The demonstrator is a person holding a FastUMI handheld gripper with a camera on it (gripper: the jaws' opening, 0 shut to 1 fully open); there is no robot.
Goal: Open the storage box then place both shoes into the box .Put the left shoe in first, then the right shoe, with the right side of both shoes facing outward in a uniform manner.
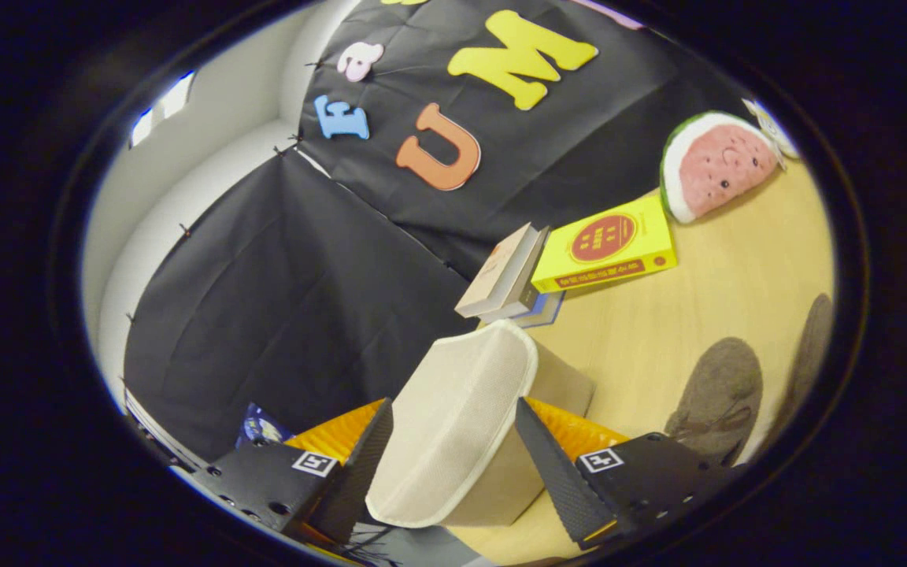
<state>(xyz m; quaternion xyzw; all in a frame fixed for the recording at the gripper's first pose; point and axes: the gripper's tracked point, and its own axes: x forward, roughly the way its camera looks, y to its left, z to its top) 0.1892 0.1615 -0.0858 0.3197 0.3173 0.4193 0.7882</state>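
**Lid of the storage box lifted, shoes still waiting**

The wooden bench (737,291) carries everything, and the storage box (556,386) is the landmark on it. Its pale mesh lid (453,425) stands raised and tilted between the fingers of the tool (453,465); the fingers sit to either side of the lid, close against it, but whether both actually press on it I cannot tell. The box body shows just behind the lid.

Beyond the box lie a yellow book (607,246) and a small stack of grey books (505,274) just beside it, with a watermelon plush (717,165) farther off. Beside the box, on the bench, rest two dark grey shoes (717,398), side by side and well apart from the tool.

My reading: the opening step is in hand, and no shoe is in the box. The next move calls for swinging the lid fully back, letting go, then reaching for the left shoe; which of the two that is I cannot tell from here.
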